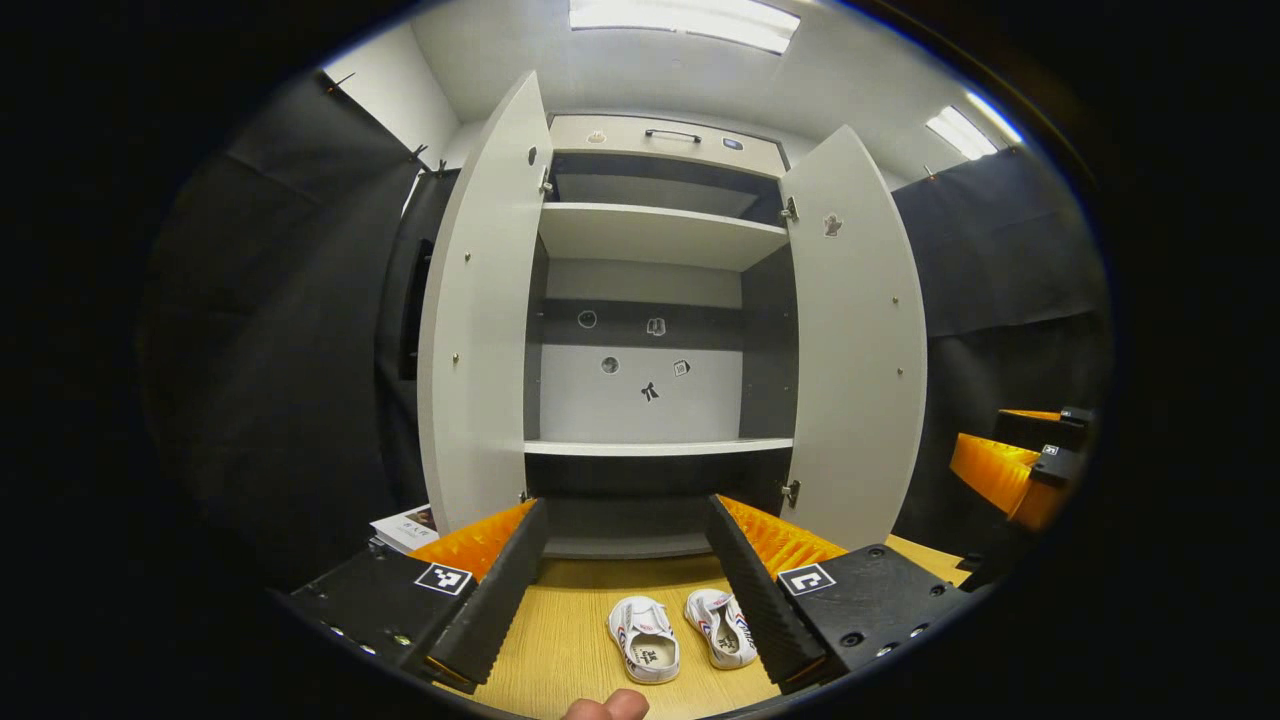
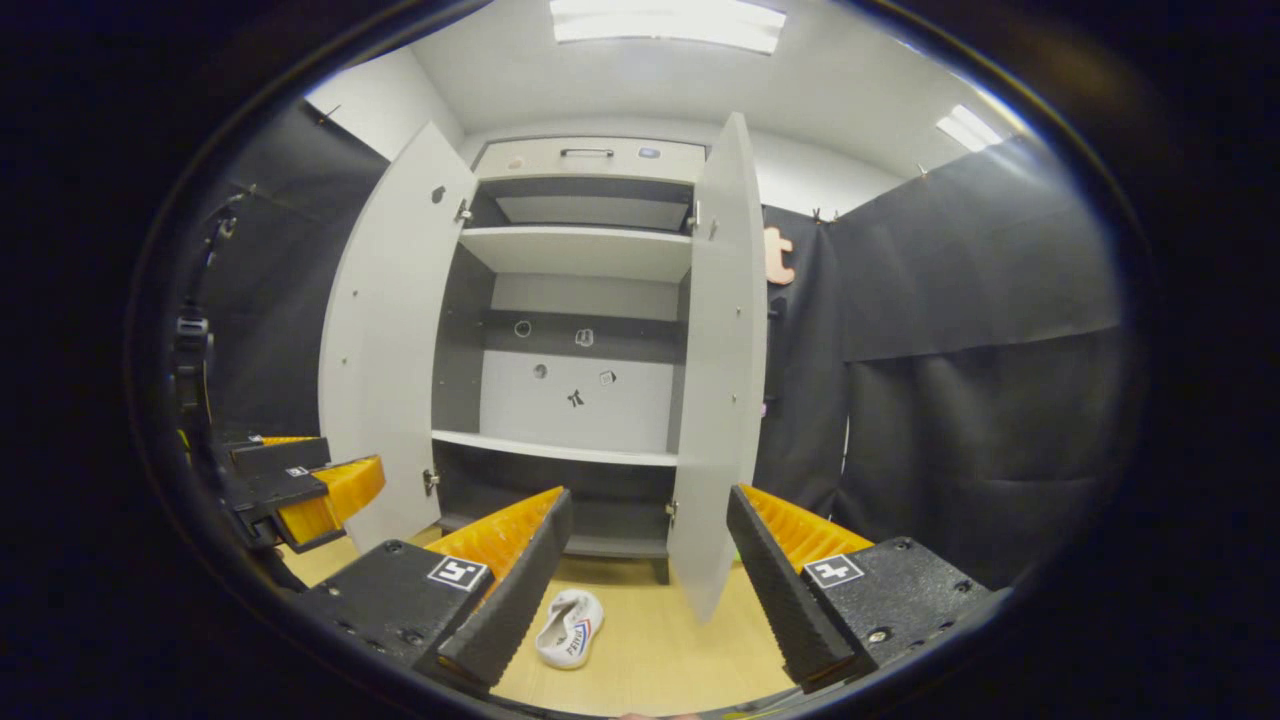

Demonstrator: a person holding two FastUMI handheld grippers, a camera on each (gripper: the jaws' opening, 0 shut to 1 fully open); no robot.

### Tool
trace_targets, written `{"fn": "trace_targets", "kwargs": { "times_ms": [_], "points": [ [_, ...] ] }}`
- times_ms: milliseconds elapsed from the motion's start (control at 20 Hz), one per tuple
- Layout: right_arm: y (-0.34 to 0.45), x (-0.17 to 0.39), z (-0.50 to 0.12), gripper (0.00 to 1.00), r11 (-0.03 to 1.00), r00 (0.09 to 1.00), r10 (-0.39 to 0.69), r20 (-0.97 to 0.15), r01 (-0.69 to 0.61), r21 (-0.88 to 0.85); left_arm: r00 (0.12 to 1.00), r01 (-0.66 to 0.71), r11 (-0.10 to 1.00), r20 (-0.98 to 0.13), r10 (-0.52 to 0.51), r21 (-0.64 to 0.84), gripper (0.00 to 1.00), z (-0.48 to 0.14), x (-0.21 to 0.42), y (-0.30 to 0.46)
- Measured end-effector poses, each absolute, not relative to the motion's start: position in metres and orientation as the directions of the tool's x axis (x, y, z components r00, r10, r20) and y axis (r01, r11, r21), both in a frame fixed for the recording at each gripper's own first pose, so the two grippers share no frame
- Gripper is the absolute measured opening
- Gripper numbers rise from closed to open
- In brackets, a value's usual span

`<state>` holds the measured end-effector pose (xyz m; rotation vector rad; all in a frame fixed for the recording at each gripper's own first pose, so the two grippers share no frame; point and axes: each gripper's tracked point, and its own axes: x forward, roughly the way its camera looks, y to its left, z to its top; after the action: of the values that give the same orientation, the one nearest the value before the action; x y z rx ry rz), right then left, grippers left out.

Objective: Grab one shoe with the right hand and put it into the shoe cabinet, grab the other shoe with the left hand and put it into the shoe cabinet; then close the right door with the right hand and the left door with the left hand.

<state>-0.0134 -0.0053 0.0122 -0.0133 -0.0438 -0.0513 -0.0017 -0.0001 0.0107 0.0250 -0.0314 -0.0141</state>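
- Shoe cabinet (image 1: pixel 655 330) is standing at the back of the wooden surface (image 1: pixel 560 640), both doors swung open toward the cameras; left door (image 1: pixel 480 330) and right door (image 1: pixel 855 340) are flanking the opening in the left gripper view.
- Shelves inside the shoe cabinet are sitting bare; small stickers are showing on its back panel.
- Two white shoes (image 1: pixel 680 632) are lying side by side on the surface in front of the cabinet, toes pointing toward the camera, soles down, just apart from each other.
- Left claw (image 1: pixel 630 585) is hovering above the pair, fingers spread wide, gripping nothing; the right-hand shoe is partly tucked behind its right finger.
- Right claw (image 2: pixel 640 590) is also spread wide and gripping nothing; one white shoe (image 2: pixel 570 628) is lying beside its left finger, near the edge of the right door (image 2: pixel 720 370).
- Other claw is showing at the far edge of each view, raised off the surface.
- Fingertip (image 1: pixel 607 707) is poking in at the bottom of the left gripper view.
- Stack of printed papers (image 1: pixel 405 527) is resting left of the cabinet.
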Motion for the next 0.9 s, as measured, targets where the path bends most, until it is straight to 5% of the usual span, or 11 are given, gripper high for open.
{"fn": "trace_targets", "kwargs": {
  "times_ms": [900],
  "points": [
    [0.037, 0.014, -0.044, 1.0, 0.999, 0.995, 0.042, -0.094, -0.041, 0.023, 0.999, -0.013, 1.0, 0.047, 0.012, 0.018, 0.95, 0.014, -0.004, 0.016]
  ]
}}
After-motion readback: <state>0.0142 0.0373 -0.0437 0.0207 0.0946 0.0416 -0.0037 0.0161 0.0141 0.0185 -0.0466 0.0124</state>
